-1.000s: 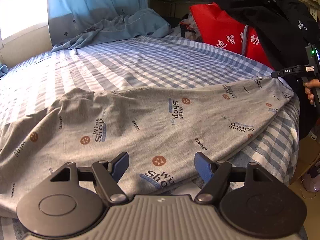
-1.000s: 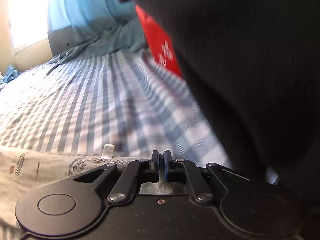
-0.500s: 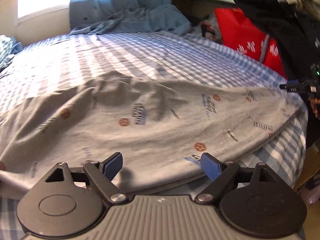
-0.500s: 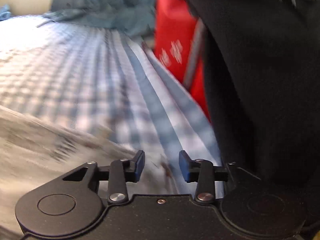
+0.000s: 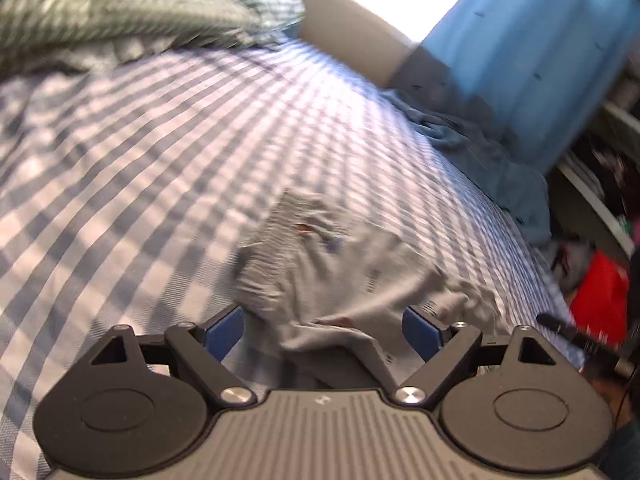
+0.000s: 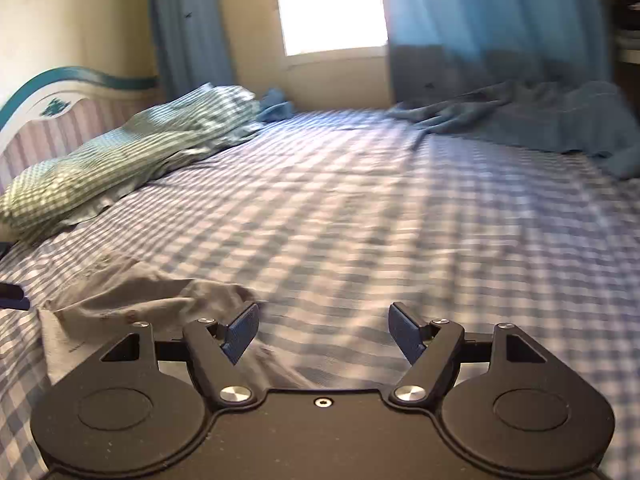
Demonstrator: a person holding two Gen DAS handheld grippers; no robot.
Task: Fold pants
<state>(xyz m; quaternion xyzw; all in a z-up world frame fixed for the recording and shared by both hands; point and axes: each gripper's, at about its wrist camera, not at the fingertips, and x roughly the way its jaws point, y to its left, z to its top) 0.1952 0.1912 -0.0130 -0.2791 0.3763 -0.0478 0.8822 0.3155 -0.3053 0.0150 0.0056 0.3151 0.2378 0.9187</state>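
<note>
While both grippers' fingers spread, grey pants (image 5: 328,280) lie rumpled on checked sheet (image 5: 140,152).

Home bedroom. Bed (image 6: 400,208) with blue-and-white checked sheet spreads ahead of the right hand-held gripper (image 6: 322,330). Green checked pillow (image 6: 120,160) ahead to its left, against a painted headboard (image 6: 48,92). Bright window (image 6: 330,6) straight ahead on the far wall, blue curtains (image 6: 492,20) either side. Blue blanket (image 6: 540,116) crumpled far right. Cluttered shelves (image 5: 600,184) and red bag (image 5: 600,296) right of the left hand-held gripper (image 5: 322,330).
</note>
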